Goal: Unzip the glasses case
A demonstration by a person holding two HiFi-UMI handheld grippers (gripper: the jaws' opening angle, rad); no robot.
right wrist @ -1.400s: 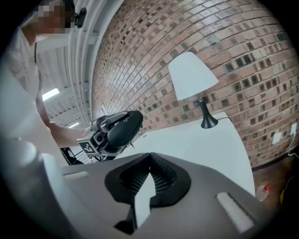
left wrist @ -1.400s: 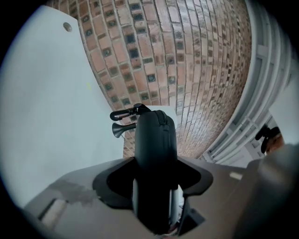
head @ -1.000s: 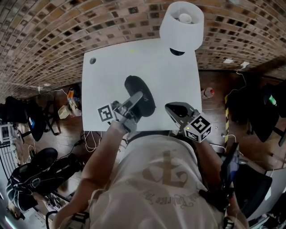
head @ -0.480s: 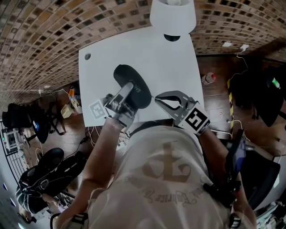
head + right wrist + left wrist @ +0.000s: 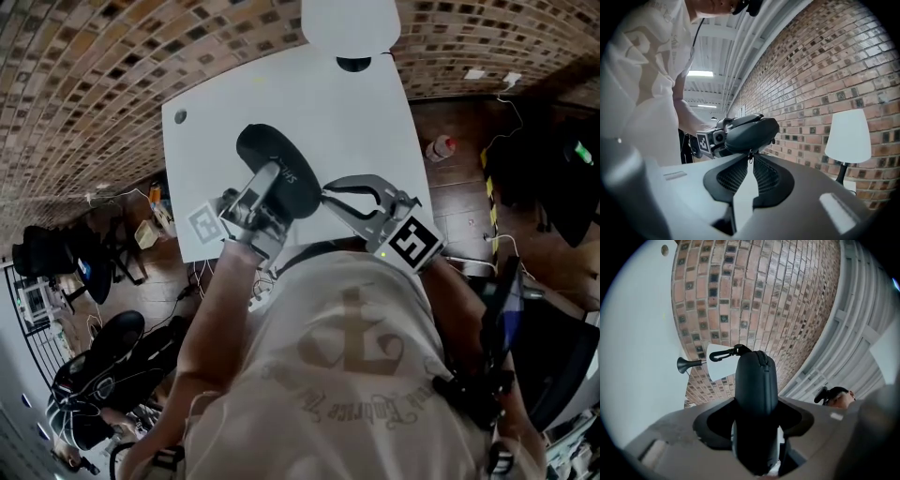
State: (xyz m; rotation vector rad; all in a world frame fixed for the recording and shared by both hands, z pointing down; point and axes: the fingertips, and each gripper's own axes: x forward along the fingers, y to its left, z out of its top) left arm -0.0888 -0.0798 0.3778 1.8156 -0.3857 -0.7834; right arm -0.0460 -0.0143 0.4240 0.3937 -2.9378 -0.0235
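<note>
The black glasses case is above the white table, and my left gripper is shut on its near end. In the left gripper view the case stands up between the jaws, zip seam facing me, with a black clip at its far end. My right gripper has come up to the case's right edge. In the right gripper view the small zipper pull hangs under the case, right at the tips of my right gripper. Its jaws have just been opening and stand narrowly parted.
A white lamp stands at the table's far edge, seen also as the lamp at the right. A brick wall rises behind the table. The table has a small hole at its far left corner. A bottle and cables lie on the floor.
The right gripper has moved left, from apart from the case to its right edge, and has rolled. The left gripper and the case have come up a little.
</note>
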